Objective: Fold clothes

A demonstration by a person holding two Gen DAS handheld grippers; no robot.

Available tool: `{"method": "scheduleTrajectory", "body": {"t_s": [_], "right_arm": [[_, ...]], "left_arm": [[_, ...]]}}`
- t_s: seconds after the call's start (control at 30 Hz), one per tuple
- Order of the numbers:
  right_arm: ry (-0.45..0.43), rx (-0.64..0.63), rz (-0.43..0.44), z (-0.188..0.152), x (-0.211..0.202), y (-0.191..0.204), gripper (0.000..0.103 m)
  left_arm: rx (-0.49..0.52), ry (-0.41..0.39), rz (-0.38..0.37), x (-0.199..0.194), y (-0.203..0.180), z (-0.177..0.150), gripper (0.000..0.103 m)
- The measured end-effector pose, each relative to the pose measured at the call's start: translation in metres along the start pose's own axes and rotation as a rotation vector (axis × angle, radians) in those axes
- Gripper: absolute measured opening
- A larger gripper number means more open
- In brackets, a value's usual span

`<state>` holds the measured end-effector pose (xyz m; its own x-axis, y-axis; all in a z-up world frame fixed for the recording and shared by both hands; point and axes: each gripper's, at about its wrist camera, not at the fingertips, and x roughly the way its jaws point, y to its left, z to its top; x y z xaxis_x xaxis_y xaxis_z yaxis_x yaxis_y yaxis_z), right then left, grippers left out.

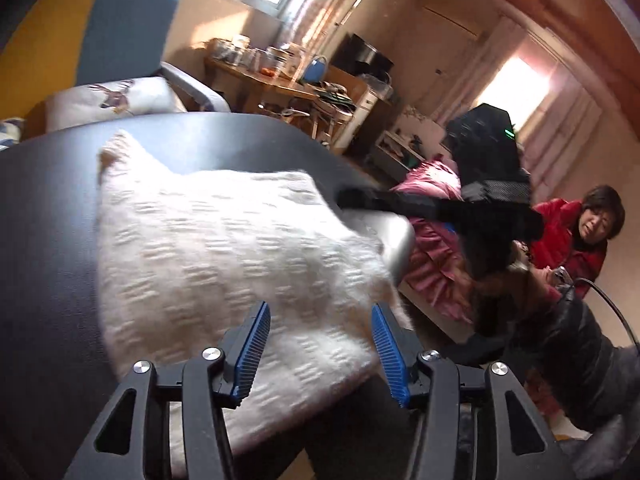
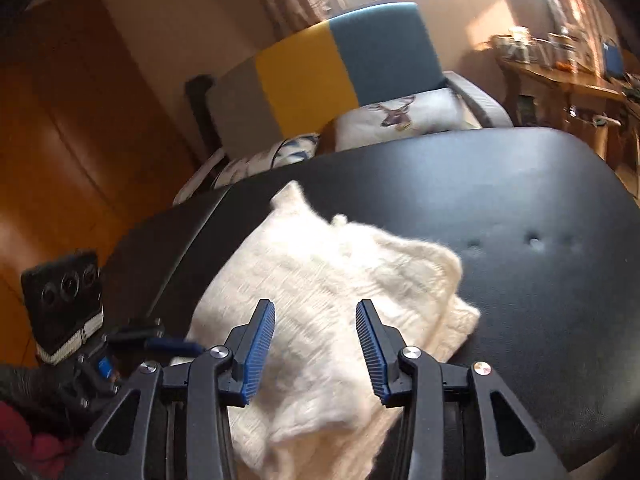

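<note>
On the black table (image 2: 520, 208) the white knitted garment (image 2: 332, 292) lay partly folded, near the front edge. Both tongs were released and held nothing: the left gripper (image 1: 318, 350) and right gripper (image 2: 316, 350) hovered above it, probably to choose the next fold.
</note>
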<state>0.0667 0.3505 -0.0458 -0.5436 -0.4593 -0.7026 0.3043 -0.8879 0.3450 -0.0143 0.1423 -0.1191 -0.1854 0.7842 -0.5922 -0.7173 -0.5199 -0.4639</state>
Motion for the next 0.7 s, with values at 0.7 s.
{"method": "scheduleTrajectory", "body": {"t_s": [0.7], "right_arm": [[-0.117, 0.622, 0.166, -0.051, -0.002, -0.095, 0.068]], "left_arm": [[-0.32, 0.019, 0.029, -0.008, 0.122, 0.042, 0.092]]}}
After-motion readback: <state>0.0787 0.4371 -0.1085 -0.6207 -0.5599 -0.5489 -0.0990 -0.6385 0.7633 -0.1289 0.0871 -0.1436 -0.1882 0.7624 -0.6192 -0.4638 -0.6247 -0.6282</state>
